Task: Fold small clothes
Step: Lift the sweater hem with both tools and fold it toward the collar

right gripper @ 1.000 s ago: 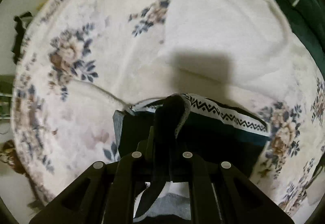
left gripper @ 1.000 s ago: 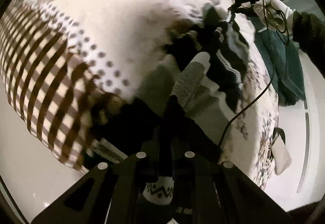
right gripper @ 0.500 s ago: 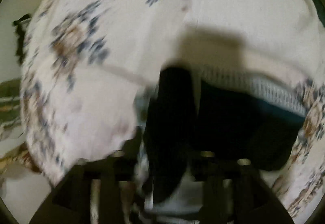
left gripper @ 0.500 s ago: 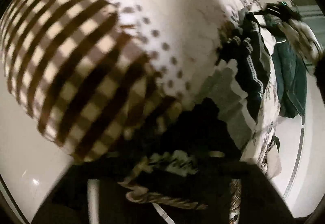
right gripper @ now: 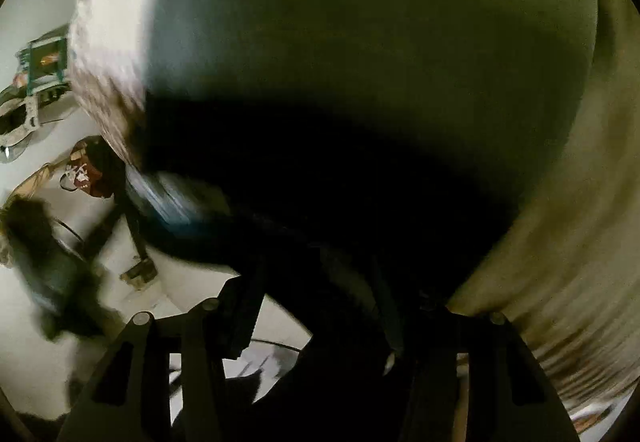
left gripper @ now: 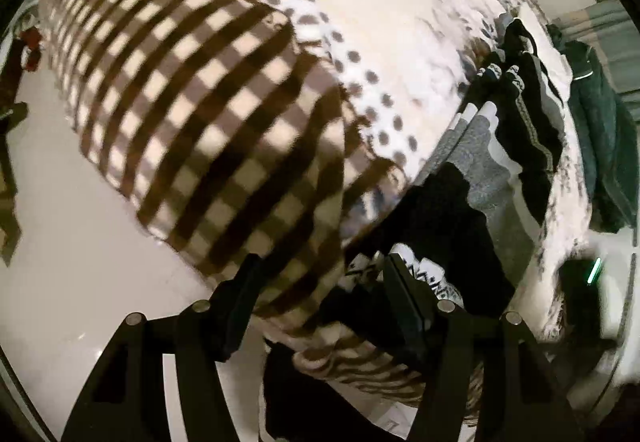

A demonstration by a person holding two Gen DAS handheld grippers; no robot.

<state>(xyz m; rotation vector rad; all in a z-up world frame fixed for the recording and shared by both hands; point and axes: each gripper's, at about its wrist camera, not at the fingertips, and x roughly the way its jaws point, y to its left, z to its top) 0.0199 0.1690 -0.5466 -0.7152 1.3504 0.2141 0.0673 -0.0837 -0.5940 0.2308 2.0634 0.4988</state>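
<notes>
Over the bed's near corner the left gripper [left gripper: 324, 278] now stands with its fingers spread wide and nothing between them, where a second ago they were pinched on a dark sock; the socks [left gripper: 480, 177], grey, black and white-patterned, lie in a loose row on the floral bedspread [left gripper: 400, 1] just right of the checked blanket [left gripper: 208, 113], which hangs over the edge toward pale floor [left gripper: 72, 262]; open bedspread lies beyond; the right gripper [right gripper: 316, 290] has swung off the bed; its view is blurred, dark cloth [right gripper: 360, 121] fills it, its fingers look parted, and any grip cannot be told.
</notes>
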